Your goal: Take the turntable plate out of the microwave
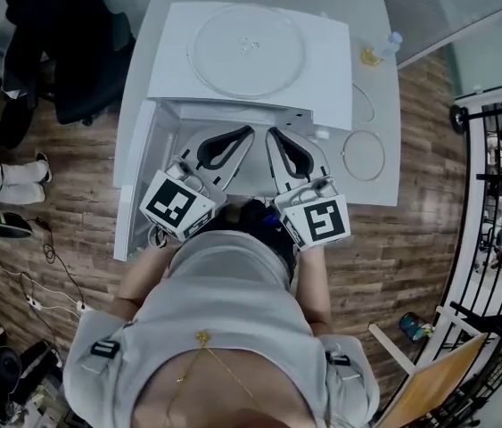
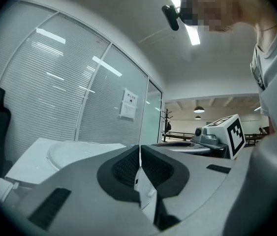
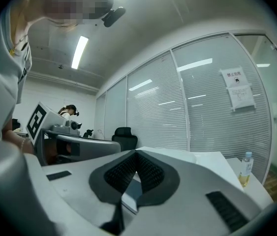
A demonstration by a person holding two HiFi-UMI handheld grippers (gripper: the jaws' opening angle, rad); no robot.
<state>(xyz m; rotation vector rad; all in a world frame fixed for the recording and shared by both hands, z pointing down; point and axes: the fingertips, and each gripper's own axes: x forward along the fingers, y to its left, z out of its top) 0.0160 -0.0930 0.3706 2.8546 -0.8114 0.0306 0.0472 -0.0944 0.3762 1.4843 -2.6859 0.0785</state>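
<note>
**Plate lies on the microwave roof, ahead of and above my two shut claws**

The white microwave (image 1: 322, 69) fills the middle of the white table (image 1: 374, 105). Its door (image 1: 135, 181) hangs open to my left. The turntable plate (image 1: 246, 50) is not in the cavity. It lies flat on the microwave's roof, a clear glass disc with a raised rim and a small hub at its centre. Being round, it has no long axis to line up with.

The move ahead turns on one relation: the plate sits beyond my fingertips and higher than they are. Both claws point level at the open front, below the roof edge. I judge the two about equally near, the left perhaps a shade nearer.

My left gripper (image 1: 235, 137) has its jaws pressed together with nothing between the ribbed black pads (image 2: 128, 168). My right gripper (image 1: 275, 135) is the same, closed and empty. Thin smooth glass would need a rim grip, and it could slip.

A thin wire-like ring (image 1: 344, 156) lies on the table to the right of the microwave. A small clear bottle (image 1: 386, 50) with yellowish liquid stands near the table's far right corner.
</note>
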